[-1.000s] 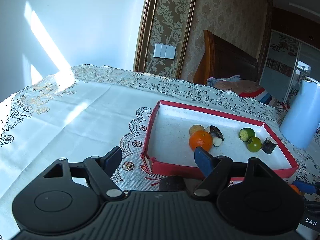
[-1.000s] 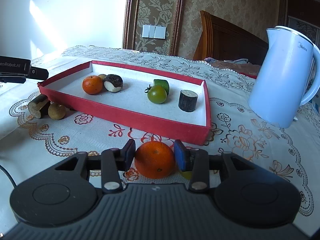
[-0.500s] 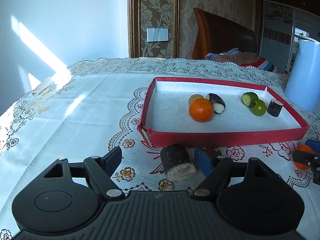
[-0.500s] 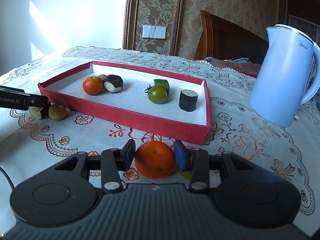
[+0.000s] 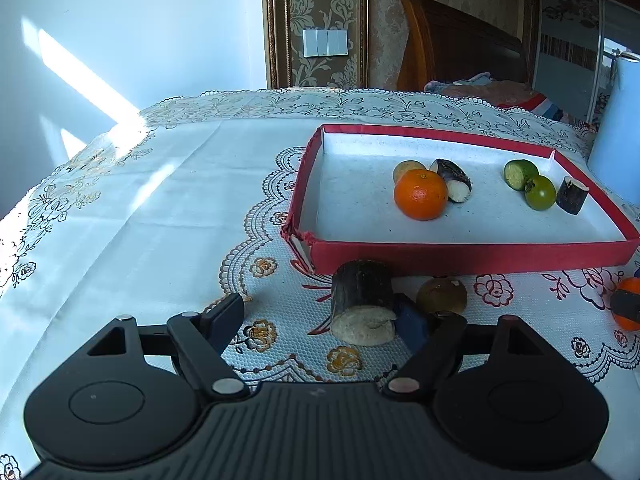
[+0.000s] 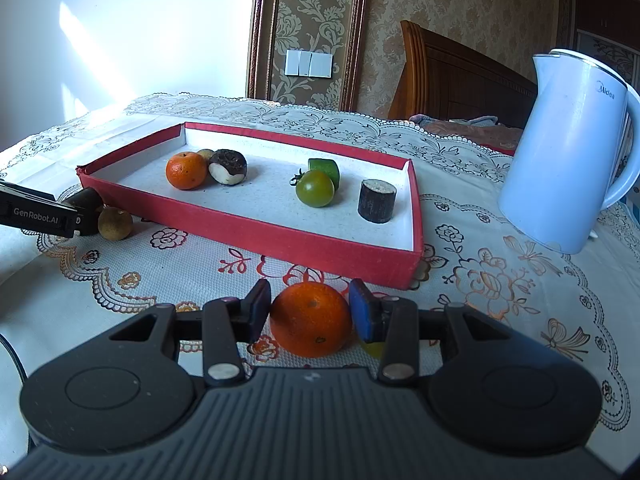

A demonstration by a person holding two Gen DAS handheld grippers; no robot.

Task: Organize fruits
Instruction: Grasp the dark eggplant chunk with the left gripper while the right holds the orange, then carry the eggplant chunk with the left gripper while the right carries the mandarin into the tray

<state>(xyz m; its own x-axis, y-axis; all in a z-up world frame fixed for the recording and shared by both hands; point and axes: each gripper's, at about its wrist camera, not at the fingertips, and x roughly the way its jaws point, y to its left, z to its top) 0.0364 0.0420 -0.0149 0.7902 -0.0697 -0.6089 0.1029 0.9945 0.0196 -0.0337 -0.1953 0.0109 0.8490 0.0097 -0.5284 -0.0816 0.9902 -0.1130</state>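
Knocking things about is the main risk here, and it starts with the biggest piece: the red tray [image 6: 256, 236] sits on the worktop [image 5: 160, 200] with its near wall just beyond both claws, so a lift that comes up too low could catch that wall and shove the tray and the fruit in it, among them an orange [image 6: 186, 170] and a green tomato [image 6: 315, 188]. A white kettle [image 6: 568, 152] stands near the tray's far right corner, and a wide swing on that side could bump it. On the left side, the dark log-shaped piece [image 5: 362, 300] lies on the cloth just in front of the tray with a small brown fruit [image 5: 441, 295] just beside it; a squeeze taken this far off centre could roll the piece or nudge that fruit away. The left claw [image 5: 320, 316] stands wide apart and grips nothing, its right pad [image 5: 412, 320] against the side of the log-shaped piece. The right claw [image 6: 310, 314] is clamped on a second orange [image 6: 310, 320], low above the cloth in front of the tray; a loose hold could let this round fruit slip and roll.
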